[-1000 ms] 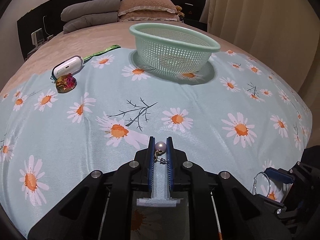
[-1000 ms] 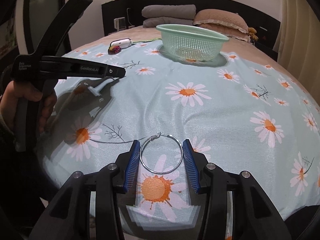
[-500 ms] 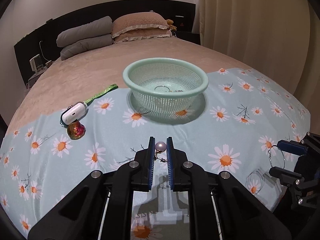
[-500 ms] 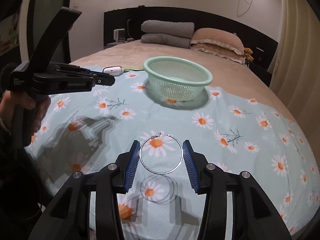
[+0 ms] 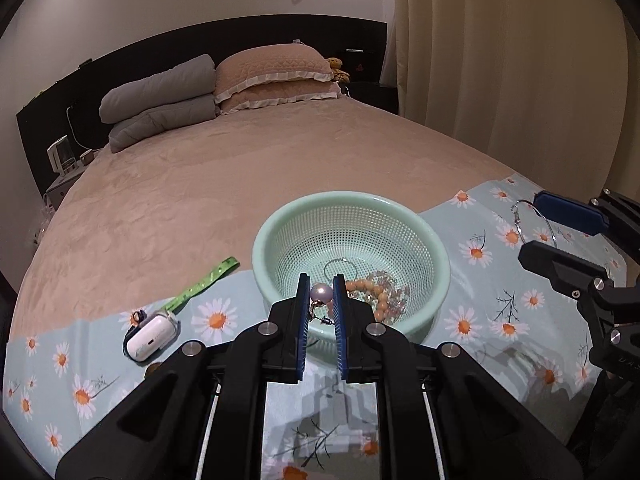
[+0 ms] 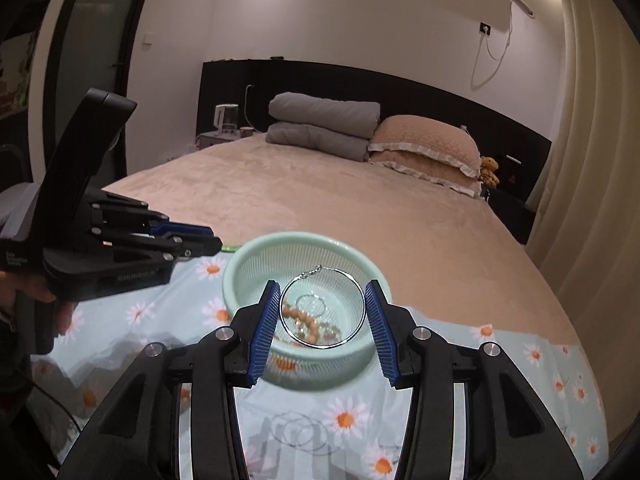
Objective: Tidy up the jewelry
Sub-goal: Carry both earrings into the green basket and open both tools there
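Observation:
A mint green mesh basket [image 5: 280, 236] [image 6: 240, 264] stands on the daisy-print cloth on the bed. It holds an orange bead bracelet [image 5: 372, 286] [image 6: 304, 316] and a small hoop [image 5: 340, 269]. My left gripper [image 5: 321, 294] is shut on a pearl earring [image 5: 321, 292] and holds it over the basket's near rim. My right gripper [image 6: 322, 307] is shut on a large silver hoop earring [image 6: 322, 307], held above the basket; it also shows at the right in the left wrist view [image 5: 536, 216].
A white case [image 5: 150, 337] with a green strap [image 5: 206, 280] lies on the cloth left of the basket. Pillows [image 5: 276, 76] and folded grey bedding [image 5: 160, 100] lie at the head of the bed. Curtains [image 5: 500, 60] hang on the right.
Both grippers have risen and moved forward toward the basket, each still holding its earring. The basket now lies just under the fingertips in both views.

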Tool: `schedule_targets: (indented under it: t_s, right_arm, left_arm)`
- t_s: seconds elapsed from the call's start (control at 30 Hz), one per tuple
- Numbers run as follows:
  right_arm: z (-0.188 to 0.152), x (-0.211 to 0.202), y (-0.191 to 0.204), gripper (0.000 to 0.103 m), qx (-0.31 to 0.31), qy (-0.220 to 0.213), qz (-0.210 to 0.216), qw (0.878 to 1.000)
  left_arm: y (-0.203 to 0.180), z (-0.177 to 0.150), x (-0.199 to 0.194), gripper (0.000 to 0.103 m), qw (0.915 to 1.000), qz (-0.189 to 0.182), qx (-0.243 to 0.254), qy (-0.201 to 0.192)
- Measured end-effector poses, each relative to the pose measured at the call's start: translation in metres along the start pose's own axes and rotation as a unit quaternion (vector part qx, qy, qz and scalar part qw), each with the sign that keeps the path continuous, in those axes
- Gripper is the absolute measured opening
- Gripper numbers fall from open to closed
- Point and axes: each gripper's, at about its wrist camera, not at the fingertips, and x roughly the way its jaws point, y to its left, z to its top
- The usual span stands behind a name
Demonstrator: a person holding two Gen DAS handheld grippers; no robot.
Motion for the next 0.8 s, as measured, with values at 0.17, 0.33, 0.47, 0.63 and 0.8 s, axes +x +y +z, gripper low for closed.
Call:
schedule_targets:
  t_s: [0.17,0.33,0.47,0.63,0.8]
  right_arm:
    - [0.009,0.046,-0.011,0.042,0.003,0.005,0.012,1.0]
    - [0.0,0.093,-0.023,0.041,0.0,0.034,0.017,0.999]
    - [-0.012,0.123,-0.028,0.042,0.005,0.056,0.023,0.998]
    - [-0.021,0.142,-0.034,0.043,0.021,0.067,0.03,0.997]
    - [-0.023,0.141,-0.036,0.067,0.023,0.065,0.024,0.997]
  left_arm:
    - [-0.004,0.016,0.041,0.012,0.9996,-0.012,0.023,0.015]
    - [-0.003,0.018,0.084,0.012,0.9987,-0.023,0.027,0.037]
    - [0.0,0.014,0.112,0.012,0.9975,-0.019,0.032,0.061]
    - [0.003,0.01,0.125,0.013,0.9968,-0.008,0.04,0.069]
    - [0.006,0.013,0.126,0.047,0.9967,-0.008,0.038,0.071]
